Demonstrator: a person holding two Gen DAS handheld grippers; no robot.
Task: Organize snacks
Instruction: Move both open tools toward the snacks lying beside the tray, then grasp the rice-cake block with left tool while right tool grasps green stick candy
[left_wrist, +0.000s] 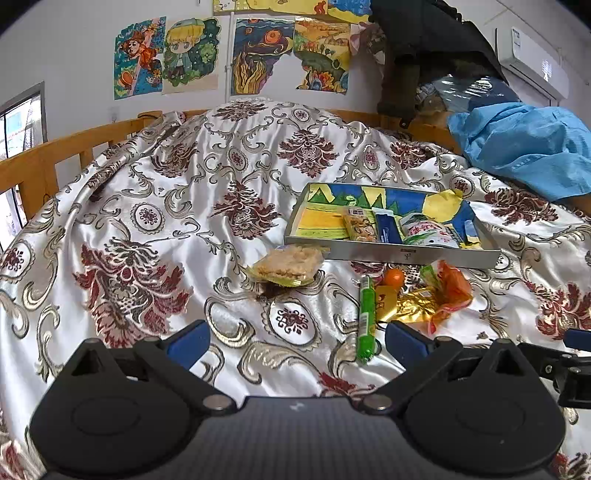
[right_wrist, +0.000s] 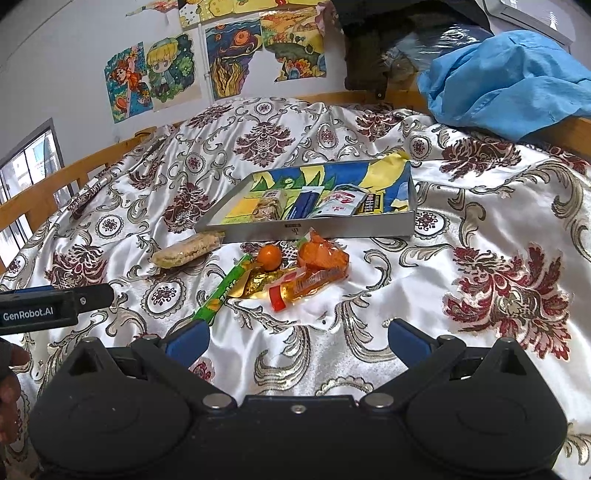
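While both hand-held grippers, left (left_wrist: 297, 341) and right (right_wrist: 297, 341), hover with jaws apart and empty over the bed (left_wrist: 155, 206), the tray (left_wrist: 388, 254) of snacks lies at one o'clock, loose snacks just before it: rice cake (left_wrist: 286, 266), green stick (left_wrist: 366, 317), orange (left_wrist: 392, 277).

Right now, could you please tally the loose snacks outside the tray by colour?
Green: 1, the stick
Orange: 3, the round fruit, the crumpled pack, the flat sachet
Gold: 1, the foil wrapper
Beige: 1, the rice cake
Total: 6
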